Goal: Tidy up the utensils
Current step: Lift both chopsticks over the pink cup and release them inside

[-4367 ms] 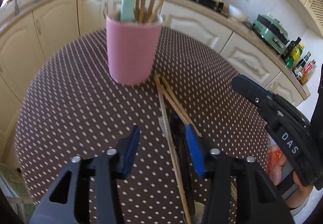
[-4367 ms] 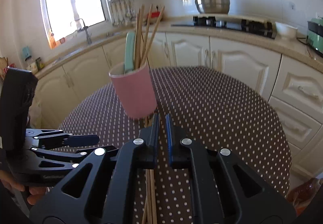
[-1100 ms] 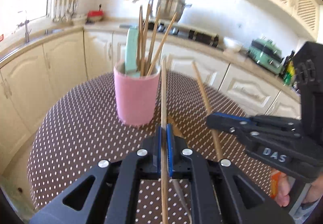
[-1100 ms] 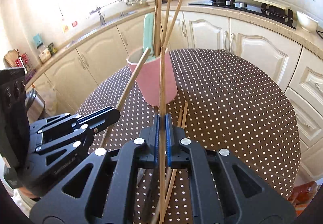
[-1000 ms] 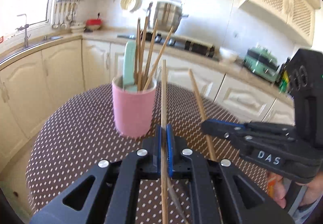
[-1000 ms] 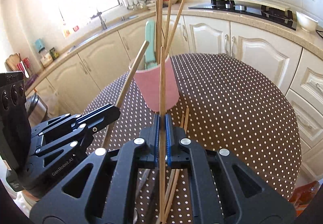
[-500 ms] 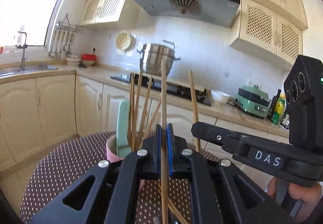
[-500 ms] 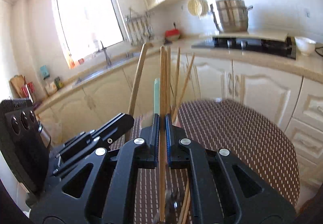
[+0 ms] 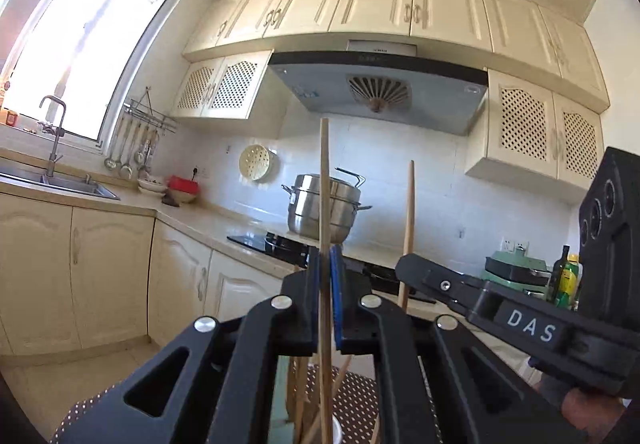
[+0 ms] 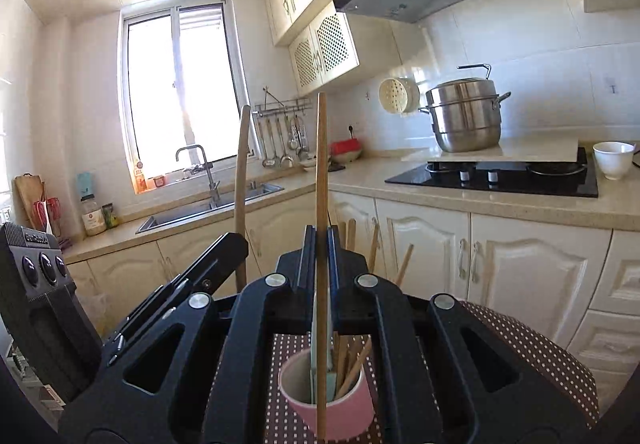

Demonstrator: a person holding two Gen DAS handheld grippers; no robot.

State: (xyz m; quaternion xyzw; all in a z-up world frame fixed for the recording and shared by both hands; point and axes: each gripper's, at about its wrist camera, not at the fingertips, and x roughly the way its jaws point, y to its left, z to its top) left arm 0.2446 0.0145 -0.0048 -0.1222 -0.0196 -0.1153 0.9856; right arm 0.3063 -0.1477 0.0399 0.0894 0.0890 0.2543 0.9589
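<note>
My left gripper (image 9: 326, 268) is shut on a wooden chopstick (image 9: 325, 184) that stands upright between its blue pads. My right gripper (image 10: 321, 240) is shut on a second upright chopstick (image 10: 321, 164). The two hang side by side above the table. Each view shows the other one: the right gripper (image 9: 416, 272) with its chopstick (image 9: 409, 228), and the left gripper (image 10: 232, 244) with its chopstick (image 10: 241, 184). Below stands the pink cup (image 10: 332, 416), with a mint-green utensil (image 10: 322, 344) and several chopsticks in it. The right chopstick's lower end crosses the cup's front wall in the picture.
The brown dotted tablecloth (image 10: 520, 344) shows around the cup. Beyond it runs a counter with a sink (image 10: 208, 208), a black hob (image 10: 500, 176), a steel pot (image 10: 464, 116) and a white bowl (image 10: 612, 160). Bottles (image 9: 564, 276) stand at the far right of the counter.
Both grippers have risen and tipped up to level with their chopsticks still gripped. The cup and table have sunk to the bottom of both views, and the wall cabinets and hood now show.
</note>
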